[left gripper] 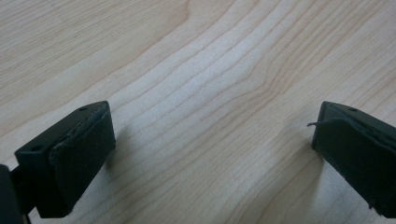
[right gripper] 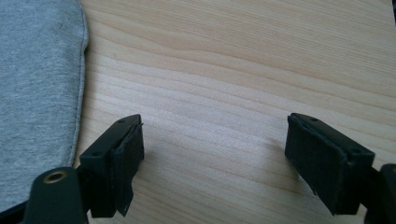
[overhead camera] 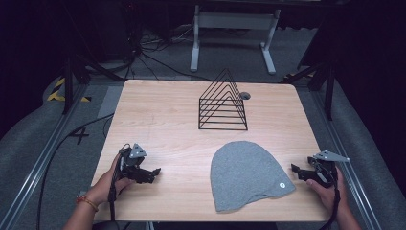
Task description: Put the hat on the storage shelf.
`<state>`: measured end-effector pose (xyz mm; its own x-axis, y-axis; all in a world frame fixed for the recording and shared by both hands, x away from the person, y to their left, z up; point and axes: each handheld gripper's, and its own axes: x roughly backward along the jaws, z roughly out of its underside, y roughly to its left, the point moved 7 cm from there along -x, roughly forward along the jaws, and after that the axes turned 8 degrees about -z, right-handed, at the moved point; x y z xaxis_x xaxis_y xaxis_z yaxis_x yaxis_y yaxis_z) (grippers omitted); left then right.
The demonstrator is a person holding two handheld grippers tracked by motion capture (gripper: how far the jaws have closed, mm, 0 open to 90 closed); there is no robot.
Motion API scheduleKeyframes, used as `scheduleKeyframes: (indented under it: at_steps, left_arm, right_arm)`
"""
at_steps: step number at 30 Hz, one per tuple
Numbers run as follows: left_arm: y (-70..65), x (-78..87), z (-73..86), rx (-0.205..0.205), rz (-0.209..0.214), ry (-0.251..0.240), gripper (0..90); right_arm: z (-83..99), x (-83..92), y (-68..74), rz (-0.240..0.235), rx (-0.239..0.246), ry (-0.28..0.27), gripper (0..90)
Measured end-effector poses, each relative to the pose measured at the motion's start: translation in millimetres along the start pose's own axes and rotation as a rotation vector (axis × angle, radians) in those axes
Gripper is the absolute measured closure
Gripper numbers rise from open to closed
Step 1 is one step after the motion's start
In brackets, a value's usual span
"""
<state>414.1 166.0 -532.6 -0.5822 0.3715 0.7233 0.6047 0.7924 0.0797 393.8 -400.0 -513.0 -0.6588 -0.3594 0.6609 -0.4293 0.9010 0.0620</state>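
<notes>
A grey beanie (overhead camera: 246,175) lies flat on the wooden table (overhead camera: 163,120), near the front and right of centre; its edge (right gripper: 42,79) fills the left of the right gripper view. My left gripper (overhead camera: 154,173) rests low at the front left, jaws wide apart over bare wood (left gripper: 210,130), nothing between them. At the front right edge my right gripper (overhead camera: 297,169) points toward the beanie, a short gap away. It is open (right gripper: 212,154) and holds nothing.
A black wire rack (overhead camera: 223,103) of triangular dividers stands upright at the back centre of the table, behind the beanie. A small round grommet (overhead camera: 245,96) sits just behind it. Cables and metal frame legs lie on the floor beyond the table.
</notes>
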Motion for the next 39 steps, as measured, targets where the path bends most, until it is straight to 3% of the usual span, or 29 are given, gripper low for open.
scheduleKeyframes:
  at_steps: [3,7,12,13,15,16,17,18,21,23,26,28,29,30,36,38,39]
  left_arm:
    - [-0.4,-1.9,-2.8,-0.016,0.011,0.003,0.0]
    - [-2.1,-3.5,-4.7,-0.009,0.009,0.009,0.0]
    - [-6.2,-3.0,-6.5,-0.017,0.019,0.037,0.3]
    - [-5.1,-2.9,-7.7,-0.035,0.020,0.045,0.6]
    - [-5.2,-2.8,-10.3,-0.013,0.006,0.047,8.8]
    - [-3.3,-1.9,-13.3,0.014,-0.014,0.053,8.8]
    - [-4.3,-1.9,-15.4,-0.001,-0.003,0.071,16.4]
    - [-6.6,-0.9,-16.0,-0.009,0.021,0.077,16.5]
    - [-15.8,3.2,-21.5,-0.049,0.117,0.018,16.5]
    - [-21.9,4.2,-29.0,-0.049,0.119,-0.017,19.8]
    - [-36.6,6.1,-42.4,-0.058,0.164,-0.058,23.3]
    - [-57.2,3.9,-55.9,-0.093,0.212,-0.076,24.3]
    - [-57.2,3.9,-55.9,-0.093,0.212,-0.076,24.9]
    - [-77.0,0.3,-66.1,-0.134,0.235,-0.091,25.9]
    - [-136.5,-11.7,-84.0,-0.212,0.307,-0.097,25.8]
    - [-157.5,-17.8,-86.7,-0.265,0.306,-0.089,25.8]
    - [-164.8,-20.3,-87.4,-0.267,0.313,-0.090,25.8]
  right_arm:
    - [0.0,0.2,0.3,0.000,0.001,0.000,21.1]
    - [-0.3,2.0,2.5,-0.006,0.010,-0.017,32.5]
    - [0.0,2.6,2.6,-0.017,0.018,-0.013,31.9]
    - [0.1,2.9,2.2,-0.018,0.018,-0.006,31.8]
    - [-0.2,3.3,2.0,-0.021,0.024,0.004,32.8]
    - [-0.8,4.2,1.8,-0.027,0.026,0.018,36.3]
    - [-1.0,4.9,1.5,-0.045,0.042,0.011,43.1]
    - [-1.1,4.9,1.1,-0.047,0.044,0.009,43.1]
    - [-1.3,6.2,1.8,-0.063,0.049,0.024,43.9]
    - [-4.4,8.5,6.2,-0.082,0.066,0.014,45.4]
    - [-12.3,12.7,17.3,-0.121,0.101,0.001,51.4]
    - [-16.9,13.6,26.4,-0.145,0.133,0.002,57.7]
    - [-20.7,13.5,34.5,-0.154,0.161,0.005,59.9]
    - [-23.1,13.1,40.2,-0.164,0.175,0.005,61.9]
    - [-28.0,6.7,66.9,-0.228,0.258,0.049,66.2]
    - [-27.3,3.8,71.3,-0.243,0.268,0.062,68.8]
    - [-26.4,2.0,73.1,-0.250,0.269,0.069,69.5]
